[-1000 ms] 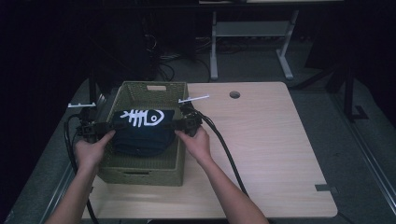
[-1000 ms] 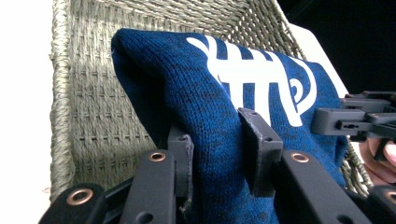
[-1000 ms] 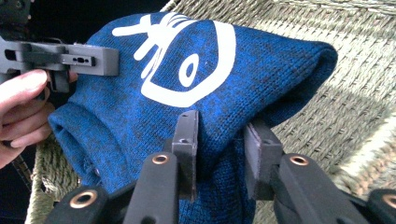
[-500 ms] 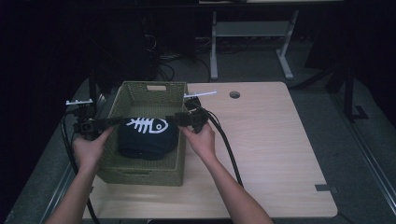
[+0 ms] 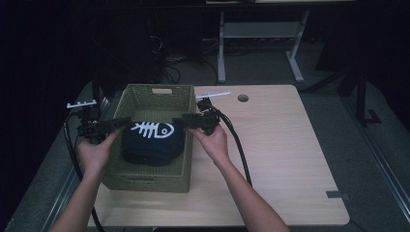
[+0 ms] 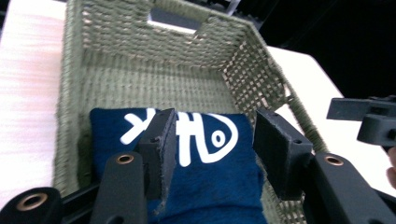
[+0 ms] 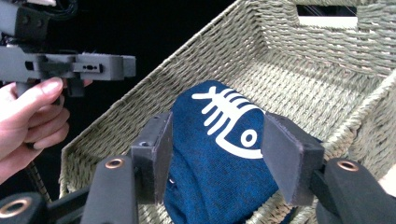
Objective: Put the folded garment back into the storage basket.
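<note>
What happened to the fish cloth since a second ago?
Both grippers let go: the left gripper and the right gripper have just been opening their jaws, and the folded blue cloth with the fish print, earlier held up between them, has dropped into the green basket. Basket and table stayed put.

Dim, dark surroundings; lit tabletop; close views slightly soft.
</note>
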Motion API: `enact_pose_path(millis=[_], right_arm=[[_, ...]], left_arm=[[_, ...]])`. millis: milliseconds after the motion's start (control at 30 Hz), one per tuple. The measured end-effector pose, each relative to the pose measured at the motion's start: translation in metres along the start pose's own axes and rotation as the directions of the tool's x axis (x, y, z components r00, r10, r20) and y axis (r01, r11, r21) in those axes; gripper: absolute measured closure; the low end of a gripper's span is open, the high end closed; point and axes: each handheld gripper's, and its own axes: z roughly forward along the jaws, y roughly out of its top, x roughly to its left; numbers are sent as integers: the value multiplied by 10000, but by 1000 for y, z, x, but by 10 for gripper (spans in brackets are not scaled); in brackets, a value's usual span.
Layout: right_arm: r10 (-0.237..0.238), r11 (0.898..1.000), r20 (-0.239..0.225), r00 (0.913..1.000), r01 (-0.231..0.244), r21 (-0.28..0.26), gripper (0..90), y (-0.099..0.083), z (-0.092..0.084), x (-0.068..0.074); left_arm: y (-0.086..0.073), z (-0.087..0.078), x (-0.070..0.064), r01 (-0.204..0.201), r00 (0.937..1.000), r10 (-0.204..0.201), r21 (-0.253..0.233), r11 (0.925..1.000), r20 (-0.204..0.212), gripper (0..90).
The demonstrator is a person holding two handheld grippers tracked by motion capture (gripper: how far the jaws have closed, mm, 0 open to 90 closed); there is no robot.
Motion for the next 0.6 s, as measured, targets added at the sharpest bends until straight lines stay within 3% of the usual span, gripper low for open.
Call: enact_pose_path(millis=[233, 433, 600], right_arm=[[17, 9995, -846, 9964, -43, -314, 352, 1, -15, -3], [44, 9979, -1120, 9937, -116, -635, 323, 2, -32, -6], [-125, 9987, -1150, 9933, 67, -507, 301, 3, -41, -9]], left_arm=[[-1, -1, -13, -262, 9985, 269, -165, 9995, 476, 415], [-2, -2, -21, -301, 9952, 337, -402, 9987, 918, 380], [-3, 0, -28, -391, 9930, 445, -505, 9980, 1094, 352]])
